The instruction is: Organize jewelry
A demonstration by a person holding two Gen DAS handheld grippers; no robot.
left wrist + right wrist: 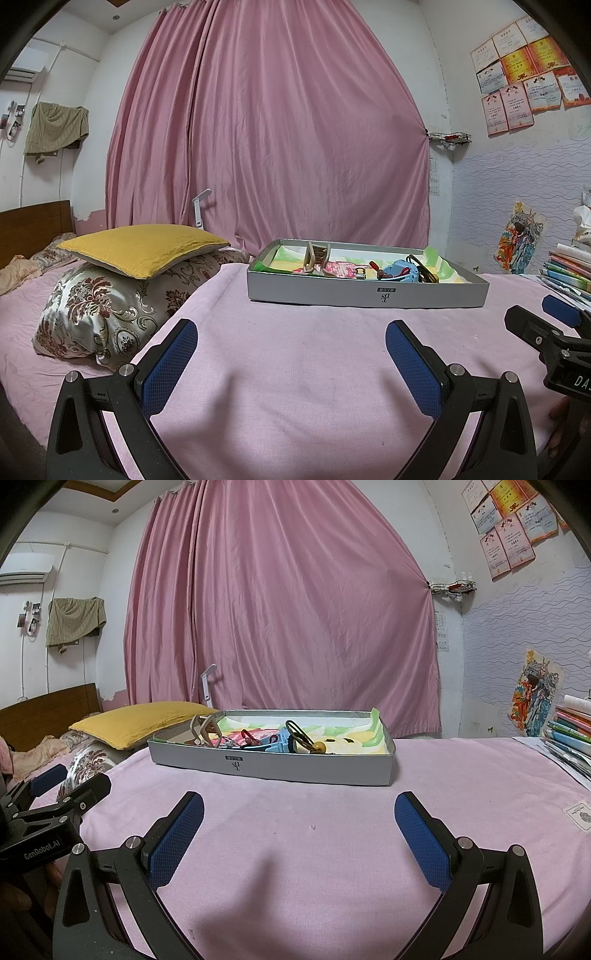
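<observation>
A shallow grey box (369, 293) (280, 766) stands on the pink bedspread ahead of both grippers. It holds jewelry and accessories: a beige hair claw (316, 256) (205, 731), a red beaded piece (378, 269) (248, 736), a blue item (400, 269) (280, 742), and a dark cord with a yellow bead (318, 746). My left gripper (291, 341) is open and empty, short of the box. My right gripper (299, 814) is open and empty, also short of the box. Each gripper shows at the edge of the other's view.
A yellow cushion (144, 249) lies on a floral pillow (107, 317) at the left. A stack of books (569, 269) (570, 731) lies at the right. A pink curtain (269, 129) hangs behind the bed. A small card (579, 815) lies on the bedspread at the right.
</observation>
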